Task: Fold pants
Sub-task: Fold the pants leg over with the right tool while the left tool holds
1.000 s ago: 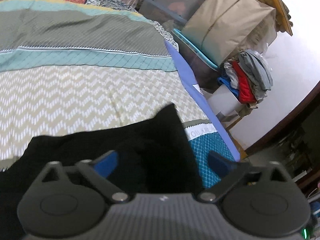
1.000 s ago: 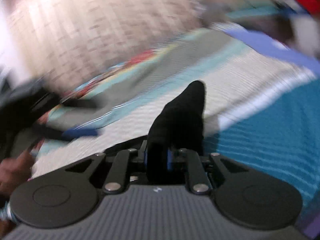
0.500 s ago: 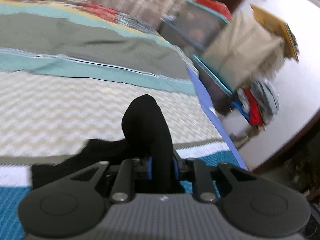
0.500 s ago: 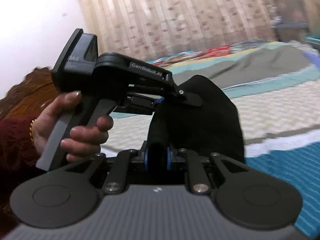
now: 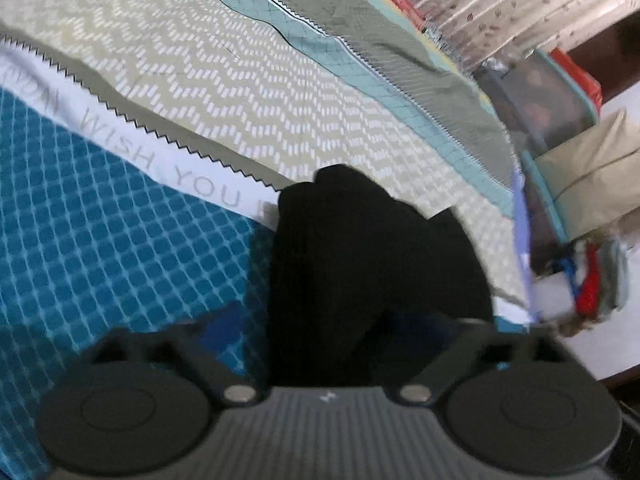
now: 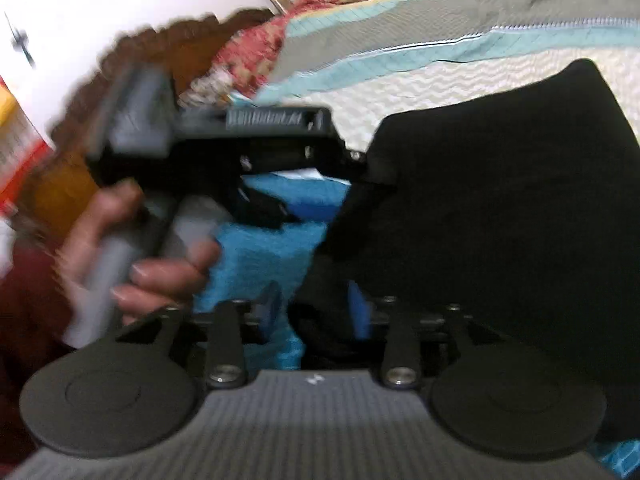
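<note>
The black pants (image 5: pixel 372 264) lie bunched on the patterned bedspread (image 5: pixel 240 92), between the widely parted, opening left gripper (image 5: pixel 332 328) and the half-parted, opening right gripper (image 6: pixel 316 312), neither pressing them.

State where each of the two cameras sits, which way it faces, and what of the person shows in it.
Left wrist: sits on the left gripper, looks down across the patterned bedspread toward stacked storage boxes; jaws opening wide around the black pants; no part of the person shows.
Right wrist: sits on the right gripper, faces the headboard; jaws opening, black cloth between them; shows the person's left hand holding the other gripper, and a dark red sleeve.
Shared: the black pants and the bedspread.
</note>
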Action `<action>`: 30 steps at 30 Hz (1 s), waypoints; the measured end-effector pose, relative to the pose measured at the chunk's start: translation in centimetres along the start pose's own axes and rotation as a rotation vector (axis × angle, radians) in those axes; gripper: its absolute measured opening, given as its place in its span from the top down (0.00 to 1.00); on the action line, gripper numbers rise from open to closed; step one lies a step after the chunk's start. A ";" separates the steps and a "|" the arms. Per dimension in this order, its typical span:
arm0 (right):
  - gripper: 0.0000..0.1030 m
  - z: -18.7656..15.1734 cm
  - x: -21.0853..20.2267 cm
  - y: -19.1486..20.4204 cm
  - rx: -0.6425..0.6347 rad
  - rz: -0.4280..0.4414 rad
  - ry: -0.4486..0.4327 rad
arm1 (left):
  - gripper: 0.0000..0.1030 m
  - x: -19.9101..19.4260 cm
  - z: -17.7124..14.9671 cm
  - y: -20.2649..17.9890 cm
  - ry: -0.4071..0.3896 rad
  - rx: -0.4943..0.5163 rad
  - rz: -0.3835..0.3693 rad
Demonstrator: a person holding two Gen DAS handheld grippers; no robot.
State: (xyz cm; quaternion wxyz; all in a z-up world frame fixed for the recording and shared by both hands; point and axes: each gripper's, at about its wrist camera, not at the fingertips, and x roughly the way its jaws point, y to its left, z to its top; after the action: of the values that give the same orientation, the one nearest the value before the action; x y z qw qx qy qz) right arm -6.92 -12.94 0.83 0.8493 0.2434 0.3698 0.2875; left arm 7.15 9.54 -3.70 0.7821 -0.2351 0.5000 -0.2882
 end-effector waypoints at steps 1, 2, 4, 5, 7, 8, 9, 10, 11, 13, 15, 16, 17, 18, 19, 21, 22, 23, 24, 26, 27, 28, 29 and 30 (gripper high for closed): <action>0.50 -0.2 -1.7 0.0 0.021 0.026 -0.043 | 0.00 -0.2 -0.1 -0.1 -0.010 0.004 -0.013; 0.49 0.0 -3.5 -0.5 0.045 0.037 -0.097 | 0.00 -0.3 -0.4 0.0 -0.007 0.013 -0.030; 0.39 0.1 -7.4 -2.1 0.113 0.001 -0.221 | 0.00 -0.1 -0.5 -0.2 0.007 0.020 -0.072; 0.32 0.4 -8.6 -3.3 0.142 -0.041 -0.272 | 0.00 0.0 -0.6 -0.1 0.015 0.019 -0.086; 0.13 0.5 -10.6 -5.9 0.219 -0.173 -0.355 | 0.00 0.9 -0.8 0.0 0.048 0.003 -0.105; 0.11 0.5 -11.3 -7.3 0.263 -0.210 -0.376 | 0.00 1.4 -0.9 0.2 0.072 -0.010 -0.111; 0.11 0.3 -11.6 -8.5 0.298 -0.209 -0.373 | 0.00 2.1 -1.1 0.4 0.102 -0.025 -0.117; 0.10 0.3 -11.6 -9.9 0.340 -0.201 -0.359 | 0.00 2.8 -1.2 0.6 0.128 -0.039 -0.122; 0.10 0.4 -11.3 -11.1 0.377 -0.198 -0.341 | 0.00 3.3 -1.6 0.7 0.151 -0.053 -0.127; 0.09 0.3 -10.3 -13.3 0.442 -0.167 -0.299 | 0.00 4.1 -2.0 1.1 0.172 -0.077 -0.150; 0.09 0.1 -8.6 -14.9 0.507 -0.129 -0.243 | 0.01 4.4 -2.6 1.0 0.166 -0.071 -0.187; 0.09 0.1 -7.6 -15.2 0.528 -0.095 -0.211 | 0.03 4.6 -2.8 0.9 0.167 -0.063 -0.199; 0.09 -0.9 -7.5 -14.0 0.517 -0.060 -0.191 | 0.13 4.8 -2.9 0.8 0.167 -0.052 -0.205; 0.08 -0.7 -7.1 -13.5 0.490 -0.049 -0.178 | 0.30 5.0 -3.1 0.6 0.168 -0.034 -0.201; 0.08 -0.6 -6.7 -12.7 0.469 -0.050 -0.153 | 0.40 5.0 -3.1 0.5 0.170 -0.015 -0.202; 0.24 0.2 -5.8 -11.2 0.422 -0.096 -0.104 | 0.52 4.5 -2.7 0.4 0.178 -0.050 -0.230; 0.31 0.6 -5.8 -10.5 0.402 -0.110 -0.094 | 0.52 4.0 -2.0 0.3 0.176 -0.071 -0.253; 0.41 1.1 -5.7 -10.1 0.399 -0.097 -0.097 | 0.52 3.5 -1.2 0.0 0.165 -0.073 -0.271; 0.44 1.9 -6.0 -9.4 0.387 -0.083 -0.112 | 0.52 2.9 -0.2 -0.6 0.144 -0.054 -0.280; 0.46 3.8 -6.0 -8.2 0.322 -0.092 -0.151 | 0.52 1.8 2.3 -2.3 0.086 0.024 -0.292; 0.46 5.1 -6.1 -7.6 0.288 -0.091 -0.184 | 0.52 1.2 3.7 -3.3 0.052 0.077 -0.296; 0.46 6.3 -6.1 -7.3 0.262 -0.088 -0.221 | 0.52 0.8 5.2 -4.3 0.012 0.136 -0.298; 0.46 7.9 -6.1 -6.9 0.226 -0.088 -0.268 | 0.52 0.4 6.6 -5.2 -0.022 0.184 -0.293; 0.46 9.2 -5.6 -6.8 0.193 -0.094 -0.307 | 0.51 0.3 8.0 -6.1 -0.056 0.225 -0.285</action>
State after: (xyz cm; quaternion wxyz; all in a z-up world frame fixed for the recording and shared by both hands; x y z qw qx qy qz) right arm -0.85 -23.40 4.86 0.8809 0.3475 0.2726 0.1702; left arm 13.28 5.55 3.20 0.7684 -0.2226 0.4043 -0.4433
